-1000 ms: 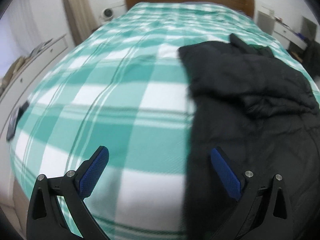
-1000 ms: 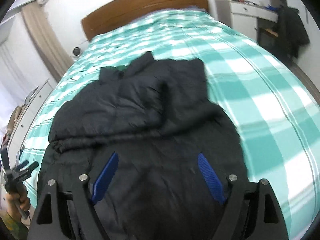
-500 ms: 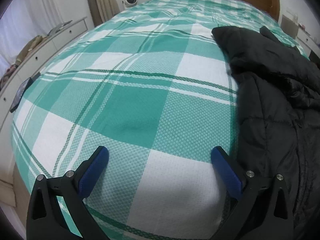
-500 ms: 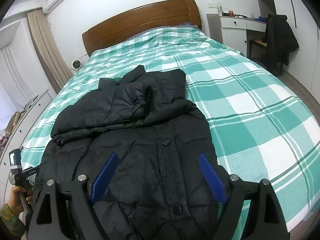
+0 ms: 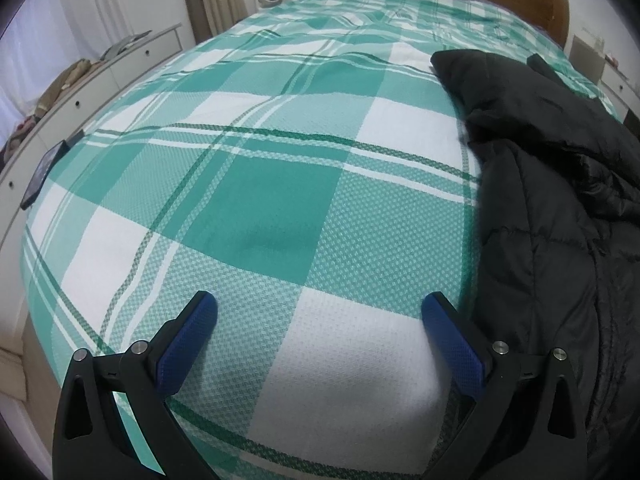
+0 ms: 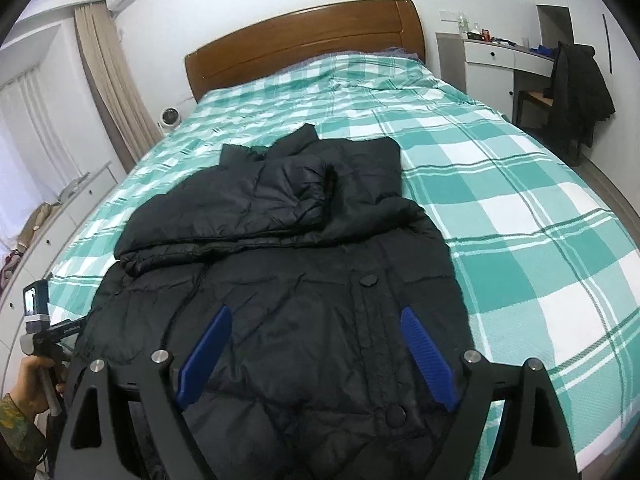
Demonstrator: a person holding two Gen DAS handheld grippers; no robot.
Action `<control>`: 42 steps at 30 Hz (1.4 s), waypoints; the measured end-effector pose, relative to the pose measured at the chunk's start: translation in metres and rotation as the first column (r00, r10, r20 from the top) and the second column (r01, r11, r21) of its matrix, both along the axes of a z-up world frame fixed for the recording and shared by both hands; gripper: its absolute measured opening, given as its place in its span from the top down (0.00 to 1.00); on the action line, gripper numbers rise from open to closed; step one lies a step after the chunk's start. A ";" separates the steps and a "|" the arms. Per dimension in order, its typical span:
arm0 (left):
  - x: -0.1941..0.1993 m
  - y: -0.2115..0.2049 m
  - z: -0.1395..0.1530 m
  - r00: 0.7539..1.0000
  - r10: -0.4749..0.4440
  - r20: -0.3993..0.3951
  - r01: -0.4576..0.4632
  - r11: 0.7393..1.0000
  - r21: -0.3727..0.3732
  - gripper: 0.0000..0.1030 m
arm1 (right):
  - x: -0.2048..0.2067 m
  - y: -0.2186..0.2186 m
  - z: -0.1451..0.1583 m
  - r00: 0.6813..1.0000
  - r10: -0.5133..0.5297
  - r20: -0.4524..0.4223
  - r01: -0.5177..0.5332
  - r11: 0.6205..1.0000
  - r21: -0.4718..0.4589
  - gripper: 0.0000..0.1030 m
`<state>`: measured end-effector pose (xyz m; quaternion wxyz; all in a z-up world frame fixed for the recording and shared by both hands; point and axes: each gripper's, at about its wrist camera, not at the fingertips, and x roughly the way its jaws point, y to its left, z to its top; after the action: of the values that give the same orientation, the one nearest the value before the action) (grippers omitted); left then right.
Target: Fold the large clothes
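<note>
My left gripper [image 5: 318,316] hangs over the near left part of the bed [image 5: 256,184], its jaws spread wide with only green-and-white checked cover between the blue pads [image 5: 188,344]; they hold nothing. The black padded jacket [image 5: 560,208] lies just beside my left gripper's right finger, running along the right side of that view. My right gripper [image 6: 316,328] is over the near hem of the jacket [image 6: 280,264], jaws likewise wide apart and gripping nothing, with the snap placket showing between the pads [image 6: 426,356]. The jacket lies lengthwise on the bed [image 6: 520,208], collar toward the far wooden headboard [image 6: 304,40], one sleeve folded across the chest toward the left. At the near left edge of the right view I see my left hand [image 6: 30,382] around its handle. A white dresser [image 5: 80,92] runs along the left wall, and a dark coat [image 6: 576,92] hangs on a chair at the far right.
</note>
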<state>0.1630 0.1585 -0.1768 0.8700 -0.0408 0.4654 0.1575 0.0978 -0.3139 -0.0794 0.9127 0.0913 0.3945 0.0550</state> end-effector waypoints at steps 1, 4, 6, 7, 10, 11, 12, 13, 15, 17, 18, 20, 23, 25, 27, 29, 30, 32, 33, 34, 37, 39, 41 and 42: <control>0.000 0.000 0.000 1.000 0.000 -0.002 0.000 1.000 0.001 0.00 | 0.000 0.000 0.000 1.000 0.000 -0.004 0.000 1.000 -0.011 0.14; 0.000 0.000 0.000 1.000 -0.006 -0.004 0.006 1.000 -0.002 0.00 | -0.004 0.001 0.001 1.000 0.005 -0.006 -0.005 0.999 -0.050 0.14; 0.000 0.001 0.000 1.000 -0.007 -0.004 0.007 1.000 -0.006 0.00 | -0.006 0.001 0.002 1.000 0.008 -0.004 -0.008 0.998 -0.061 0.14; 0.000 0.001 0.000 1.000 -0.009 -0.006 0.009 1.000 -0.006 0.00 | -0.007 0.002 0.003 1.000 0.010 -0.004 -0.011 0.998 -0.069 0.14; -0.002 0.002 0.005 1.000 -0.016 -0.017 0.015 0.999 -0.029 0.01 | -0.010 0.007 0.006 1.000 0.001 0.005 0.000 0.992 -0.126 0.14; -0.004 0.003 0.008 1.000 -0.018 -0.012 0.017 0.999 -0.040 0.01 | -0.011 0.007 0.009 1.000 -0.006 0.012 0.008 0.990 -0.140 0.14; -0.011 0.003 0.015 1.000 -0.025 0.010 0.026 0.998 -0.065 0.01 | -0.012 0.008 0.013 1.000 -0.018 0.025 0.022 0.986 -0.165 0.14; -0.015 0.003 0.019 0.999 -0.031 0.027 0.033 0.996 -0.077 0.01 | -0.013 0.009 0.018 0.999 -0.029 0.035 0.035 0.982 -0.188 0.14; -0.028 0.000 0.034 0.996 -0.052 0.076 0.059 0.994 -0.094 0.01 | -0.014 0.010 0.027 0.997 -0.053 0.047 0.063 0.966 -0.252 0.14; -0.038 -0.005 0.046 0.993 -0.069 0.099 0.078 0.993 -0.090 0.01 | -0.013 0.011 0.034 0.996 -0.078 0.046 0.088 0.947 -0.310 0.14; -0.043 -0.008 0.052 0.991 -0.075 0.108 0.085 0.993 -0.088 0.01 | -0.013 0.010 0.036 0.996 -0.082 0.045 0.092 0.942 -0.324 0.14; -0.050 -0.013 0.061 0.989 -0.087 0.119 0.098 0.991 -0.092 0.01 | -0.013 0.009 0.039 0.995 -0.090 0.040 0.098 0.931 -0.351 0.14; -0.054 -0.022 0.071 0.986 -0.107 0.125 0.120 0.987 -0.102 0.01 | -0.012 0.008 0.037 0.995 -0.098 0.016 0.096 0.918 -0.385 0.14; -0.056 -0.027 0.076 0.985 -0.121 0.126 0.135 0.984 -0.116 0.01 | -0.010 0.008 0.035 0.995 -0.097 -0.008 0.086 0.912 -0.401 0.14; -0.056 -0.033 0.079 0.983 -0.136 0.123 0.151 0.980 -0.126 0.01 | -0.011 0.007 0.033 0.995 -0.099 -0.028 0.079 0.907 -0.414 0.14; -0.056 -0.039 0.081 0.981 -0.150 0.124 0.166 0.978 -0.126 0.01 | -0.012 0.005 0.031 0.994 -0.102 -0.037 0.077 0.905 -0.419 0.14; -0.055 -0.043 0.083 0.979 -0.162 0.124 0.177 0.977 -0.121 0.01 | -0.013 0.004 0.030 0.993 -0.107 -0.041 0.079 0.902 -0.425 0.14; -0.055 -0.049 0.084 0.977 -0.174 0.124 0.188 0.975 -0.114 0.01 | -0.015 0.002 0.029 0.992 -0.114 -0.048 0.082 0.896 -0.435 0.14; -0.055 -0.050 0.085 0.976 -0.177 0.124 0.192 0.975 -0.114 0.01 | -0.015 0.001 0.028 0.992 -0.117 -0.051 0.083 0.895 -0.439 0.14; -0.055 -0.051 0.084 0.976 -0.181 0.122 0.195 0.974 -0.115 0.01 | -0.016 0.000 0.027 0.991 -0.122 -0.054 0.085 0.891 -0.445 0.14; -0.055 -0.054 0.081 0.977 -0.186 0.108 0.198 0.973 -0.118 0.01 | -0.017 -0.002 0.026 0.990 -0.130 -0.059 0.089 0.885 -0.458 0.14; -0.057 -0.055 0.078 0.976 -0.191 0.101 0.203 0.972 -0.119 0.01 | -0.017 -0.004 0.025 0.989 -0.134 -0.065 0.089 0.882 -0.463 0.14; -0.058 -0.055 0.076 0.976 -0.195 0.093 0.206 0.971 -0.121 0.01 | -0.016 -0.005 0.023 0.988 -0.136 -0.068 0.089 0.881 -0.465 0.14; -0.060 -0.055 0.074 0.976 -0.200 0.083 0.210 0.970 -0.124 0.01 | -0.016 -0.006 0.022 0.988 -0.134 -0.072 0.086 0.882 -0.463 0.14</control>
<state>0.1030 0.1032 -0.1025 0.8927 -0.0555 0.4459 0.0341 0.0815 -0.3198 -0.0574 0.8889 -0.1016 0.4363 -0.0961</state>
